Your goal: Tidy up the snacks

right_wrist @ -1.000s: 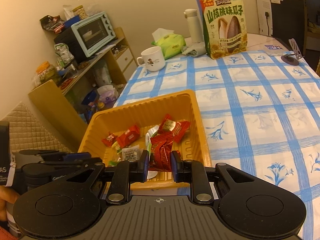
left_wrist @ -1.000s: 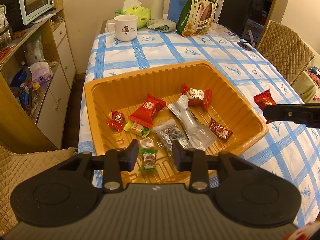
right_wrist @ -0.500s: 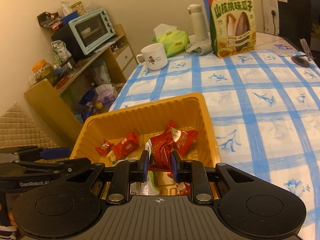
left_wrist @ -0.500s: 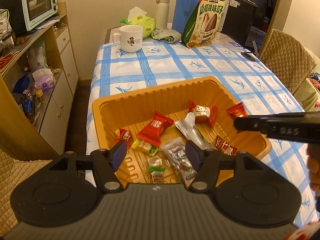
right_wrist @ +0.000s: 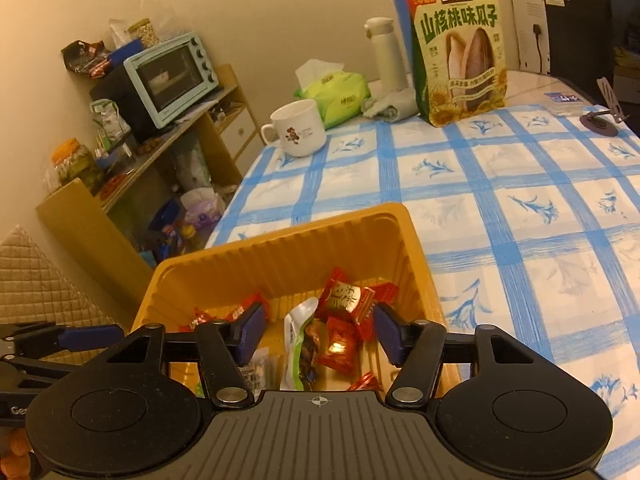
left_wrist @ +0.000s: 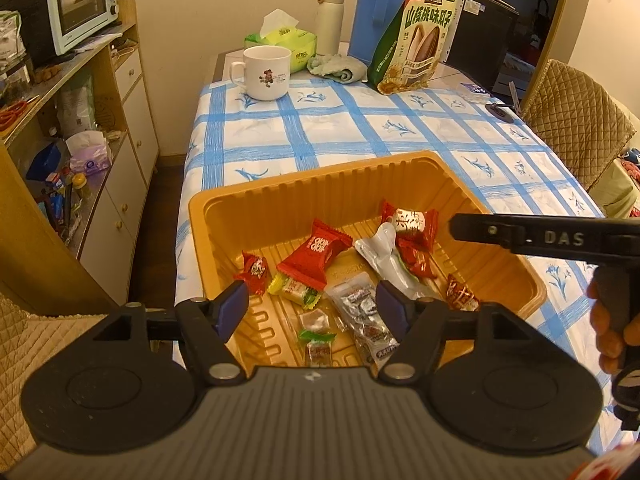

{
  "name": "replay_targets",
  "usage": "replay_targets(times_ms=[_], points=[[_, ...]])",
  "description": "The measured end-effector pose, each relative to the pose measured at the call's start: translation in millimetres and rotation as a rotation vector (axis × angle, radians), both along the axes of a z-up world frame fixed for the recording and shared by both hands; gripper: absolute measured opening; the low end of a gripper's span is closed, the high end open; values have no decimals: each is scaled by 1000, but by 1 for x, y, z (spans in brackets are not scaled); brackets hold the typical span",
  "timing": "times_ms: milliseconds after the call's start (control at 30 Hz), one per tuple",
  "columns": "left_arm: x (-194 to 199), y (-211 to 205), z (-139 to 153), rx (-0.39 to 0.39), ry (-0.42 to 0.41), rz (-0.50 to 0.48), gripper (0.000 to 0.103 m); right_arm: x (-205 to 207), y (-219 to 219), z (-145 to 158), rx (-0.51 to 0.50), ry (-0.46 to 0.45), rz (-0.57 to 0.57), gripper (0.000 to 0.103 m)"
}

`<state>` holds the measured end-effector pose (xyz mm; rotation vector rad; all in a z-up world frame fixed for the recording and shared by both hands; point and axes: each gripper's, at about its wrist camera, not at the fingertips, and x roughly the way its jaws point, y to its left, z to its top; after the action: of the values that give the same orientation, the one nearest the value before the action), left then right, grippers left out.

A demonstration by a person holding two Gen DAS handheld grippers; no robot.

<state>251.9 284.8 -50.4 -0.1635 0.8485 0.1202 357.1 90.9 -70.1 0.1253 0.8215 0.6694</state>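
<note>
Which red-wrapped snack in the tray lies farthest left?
The small red candy beside the tray's left wall; the other red packets lie further right, toward the middle and right side.

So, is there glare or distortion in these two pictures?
Left wrist view: warm yellow light, straight edges of the tray bow from the fisheye. Right wrist view: a bright glint on a red candy, dark corners, tilted frame.

Orange ribbed tray on my table's near corner, holding loose wrapped snacks: red packets, a silver pouch, clear-wrapped dark sweets, small green-ended candies.
</note>
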Motion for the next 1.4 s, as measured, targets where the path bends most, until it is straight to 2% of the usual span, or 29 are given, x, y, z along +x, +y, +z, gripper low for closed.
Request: replay_targets(times_ms=[100,167,367,700,867,1400], points=[[-6,-2,2,2,4,11,68,-8,-8,4,-1,8,-2,72],[-11,-4,4,14,12,24,68,-15,-14,8,0,2,-11,85],[-28,-15,16,37,4,55,68,-38,-27,20,-23,-16,-6,91],[-76,-59,46,56,-19,69,68,-87,-66,46,-3,-42,17,94],[-105,-92,56,52,-28,70,69,-115,-91,53,-38,-43,38,94],[-187,-187,59,34,-8,64,69,-201,-180,48,-93,14,43,94]])
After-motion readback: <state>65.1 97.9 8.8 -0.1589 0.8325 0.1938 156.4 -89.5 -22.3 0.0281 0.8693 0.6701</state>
